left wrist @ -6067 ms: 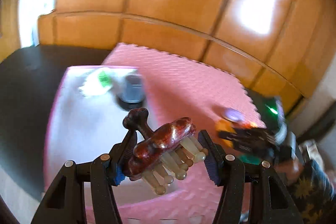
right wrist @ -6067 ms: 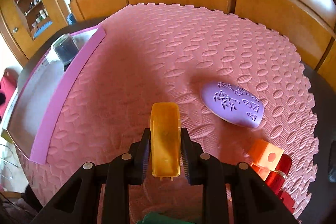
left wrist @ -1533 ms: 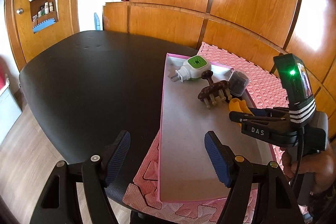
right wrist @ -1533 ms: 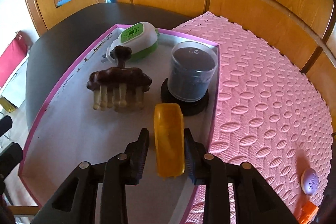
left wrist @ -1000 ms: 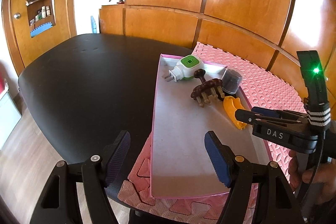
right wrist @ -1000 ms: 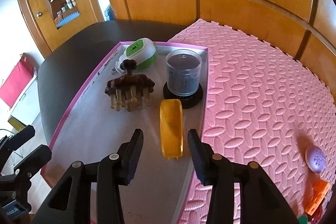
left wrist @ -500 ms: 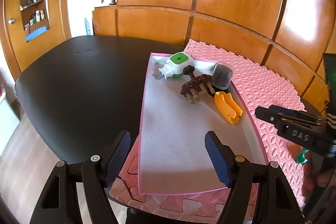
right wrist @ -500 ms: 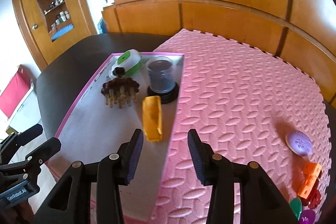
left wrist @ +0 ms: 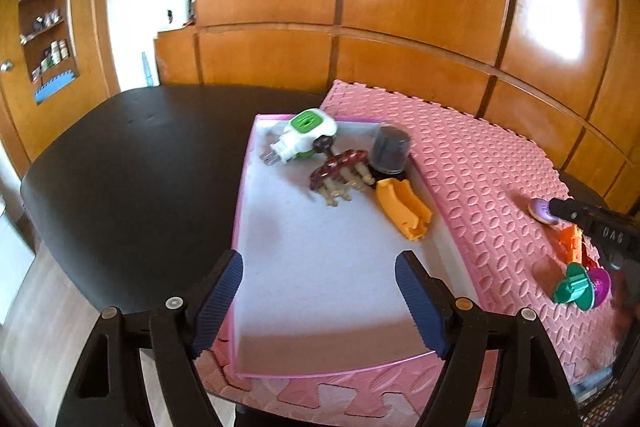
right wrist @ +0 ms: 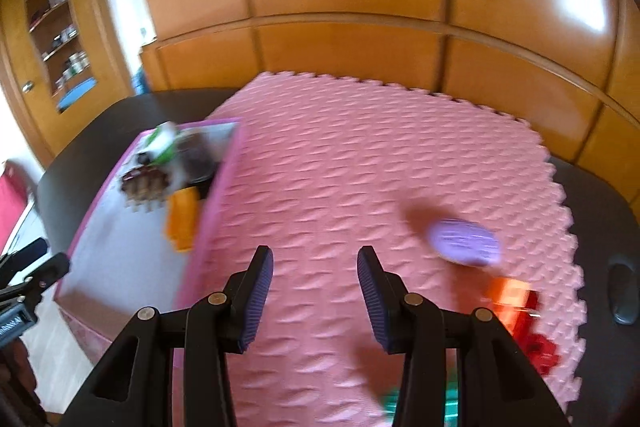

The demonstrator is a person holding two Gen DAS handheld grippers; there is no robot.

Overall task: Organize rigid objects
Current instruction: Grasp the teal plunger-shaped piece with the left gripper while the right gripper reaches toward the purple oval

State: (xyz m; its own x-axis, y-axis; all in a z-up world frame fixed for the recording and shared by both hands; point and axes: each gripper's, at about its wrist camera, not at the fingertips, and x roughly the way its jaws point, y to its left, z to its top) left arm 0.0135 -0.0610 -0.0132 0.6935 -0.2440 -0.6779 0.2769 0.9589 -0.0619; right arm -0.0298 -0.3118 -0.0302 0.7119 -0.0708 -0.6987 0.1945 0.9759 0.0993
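A pink-rimmed tray (left wrist: 320, 287) (right wrist: 116, 239) holds a green-white plug (left wrist: 306, 137), a brown massager (left wrist: 340, 175) (right wrist: 144, 185), a dark jar (left wrist: 390, 151) and an orange piece (left wrist: 404, 213) (right wrist: 182, 221). My left gripper (left wrist: 318, 293) is open and empty over the tray's near end. My right gripper (right wrist: 314, 281) (left wrist: 560, 207) is open and empty over the pink mat (right wrist: 352, 163), left of a purple oval (right wrist: 464, 241) (left wrist: 540, 211). Orange (right wrist: 512, 297) (left wrist: 572, 243), red (right wrist: 540, 347) and green (left wrist: 574, 287) pieces lie at the mat's right edge.
The mat (left wrist: 472, 163) lies on a dark table (left wrist: 132, 155) before wooden wall panels. A dark object (right wrist: 622, 295) lies on the table right of the mat. The right wrist view is blurred by motion.
The right gripper let go of the orange piece in the tray, opened, and swung right over the mat toward the purple oval. The left gripper stays open near the tray's front.
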